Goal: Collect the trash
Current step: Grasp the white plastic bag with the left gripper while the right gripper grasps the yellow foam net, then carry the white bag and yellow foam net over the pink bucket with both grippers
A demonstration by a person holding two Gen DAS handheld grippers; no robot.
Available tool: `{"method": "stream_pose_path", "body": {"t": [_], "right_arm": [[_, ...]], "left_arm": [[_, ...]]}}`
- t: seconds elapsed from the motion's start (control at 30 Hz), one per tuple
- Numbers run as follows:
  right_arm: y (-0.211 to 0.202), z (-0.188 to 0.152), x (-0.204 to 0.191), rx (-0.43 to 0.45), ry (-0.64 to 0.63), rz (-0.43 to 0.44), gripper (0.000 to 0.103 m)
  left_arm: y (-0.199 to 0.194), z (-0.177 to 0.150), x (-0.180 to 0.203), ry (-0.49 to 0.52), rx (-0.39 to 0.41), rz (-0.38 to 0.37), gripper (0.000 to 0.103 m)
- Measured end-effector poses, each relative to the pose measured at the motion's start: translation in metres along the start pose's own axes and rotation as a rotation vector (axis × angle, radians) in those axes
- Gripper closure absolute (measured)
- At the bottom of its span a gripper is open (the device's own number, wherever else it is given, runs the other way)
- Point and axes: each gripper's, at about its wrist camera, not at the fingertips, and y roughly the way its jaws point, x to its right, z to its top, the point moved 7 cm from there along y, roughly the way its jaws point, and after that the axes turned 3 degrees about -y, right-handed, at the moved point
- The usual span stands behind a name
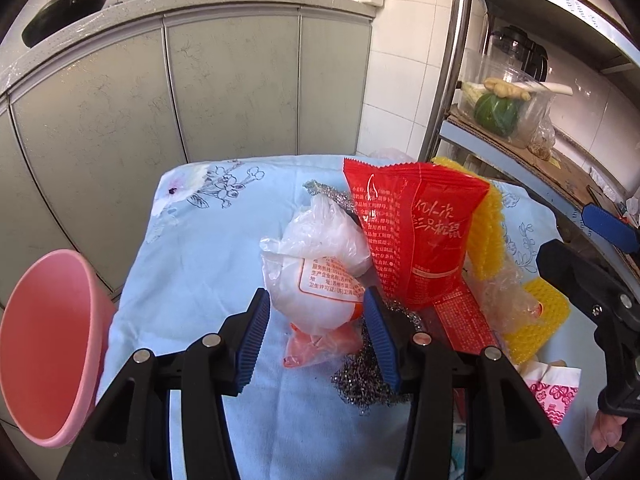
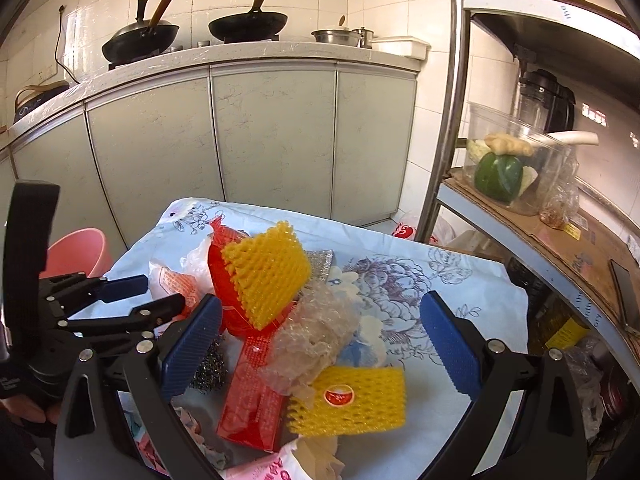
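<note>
Two grippers over a pile of trash on a blue floral cloth [image 1: 200, 248]; far left in the left wrist view, a pink bin [image 1: 48, 344] stands at the cloth's edge, mouth tipped toward the camera, nothing visible inside; next, the left gripper [image 1: 318, 338], jaws apart; a white plastic bag [image 1: 316, 264] sits right in the gap, its lower end between the blue pads, though neither pad looks to be pressing it; an orange scrap [image 1: 316, 346] lies under the bag, between the jaws too; steel wool [image 1: 360, 384] lies by the right-hand pad, partly beneath it; just beyond that pad, a red snack wrapper [image 1: 416, 232] stands up, leaning on yellow foam netting [image 1: 484, 220]; crumpled clear film [image 1: 500, 300] beside it; the right gripper's arm shows at the far right edge.

Over to the right wrist view: the right gripper [image 2: 322, 348], jaws wide apart, clamped on nothing; between them lie the clear film [image 2: 316, 336], a flat red wrapper [image 2: 252, 392] and a second piece of yellow netting [image 2: 356, 400]; none of it is touching either pad; pink-printed paper [image 2: 272, 468] lies at the bottom edge, nearest the camera.
</note>
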Motion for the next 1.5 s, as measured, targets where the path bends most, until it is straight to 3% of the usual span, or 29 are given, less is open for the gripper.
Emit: {"method": "stream_pose_path", "body": {"t": [0.43, 0.6, 0.93, 1.0, 1.2, 1.33, 1.5], "right_arm": [[0.018, -0.001, -0.010, -0.037, -0.008, 0.030, 0.004], [0.022, 0.000, -0.016, -0.049, -0.017, 0.049, 0.010], [0.030, 0.006, -0.023, -0.059, -0.001, 0.089, 0.020], [0.034, 0.007, -0.024, -0.064, 0.007, 0.095, 0.025], [0.043, 0.002, -0.022, -0.105, 0.045, 0.119, 0.054], [0.041, -0.004, -0.020, -0.126, 0.060, 0.131, 0.085], [0.025, -0.001, -0.016, -0.103, 0.073, 0.119, 0.092]], "left_arm": [[0.008, -0.002, -0.003, -0.023, -0.008, -0.064, 0.061], [0.006, -0.005, -0.006, -0.049, -0.013, -0.095, 0.073], [-0.021, -0.005, -0.011, -0.078, 0.023, -0.133, 0.076], [-0.029, -0.005, -0.010, -0.076, 0.034, -0.138, 0.076], [-0.048, -0.009, -0.014, -0.079, 0.054, -0.155, 0.076], [-0.056, -0.011, -0.016, -0.083, 0.064, -0.160, 0.076], [-0.066, -0.013, -0.021, -0.092, 0.082, -0.160, 0.076]]}}
